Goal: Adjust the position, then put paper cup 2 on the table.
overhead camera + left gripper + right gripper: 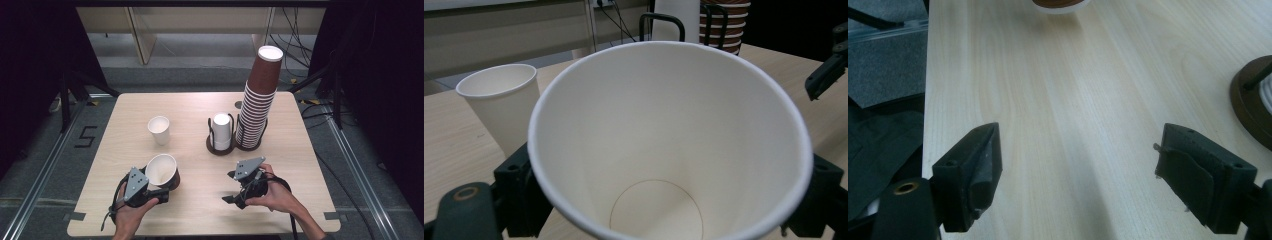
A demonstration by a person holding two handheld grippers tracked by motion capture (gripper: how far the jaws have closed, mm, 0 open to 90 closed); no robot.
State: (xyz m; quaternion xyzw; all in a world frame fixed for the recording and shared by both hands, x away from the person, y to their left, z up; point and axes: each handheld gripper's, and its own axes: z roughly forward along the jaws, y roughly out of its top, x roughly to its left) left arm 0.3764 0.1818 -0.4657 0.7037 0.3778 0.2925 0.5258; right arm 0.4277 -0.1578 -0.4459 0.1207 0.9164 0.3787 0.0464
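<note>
Left gripper [161, 192] clamps brown cup [162, 171]; right gripper [229, 187] spread, empty; white cup [159, 130], cup stack [257, 100] beyond.

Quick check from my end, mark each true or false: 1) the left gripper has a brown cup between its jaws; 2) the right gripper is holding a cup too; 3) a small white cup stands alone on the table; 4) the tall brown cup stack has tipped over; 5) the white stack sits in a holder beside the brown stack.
1) True: the left gripper is shut on the brown cup, white inside, tilted toward the person.
2) False: the right gripper is open, with bare table between its jaws.
3) True: the small white cup stands upright, apart from the holders.
4) False: the tall brown cup stack stands in its holder, leaning slightly.
5) True: the white stack sits in a black holder just left of it.
</note>
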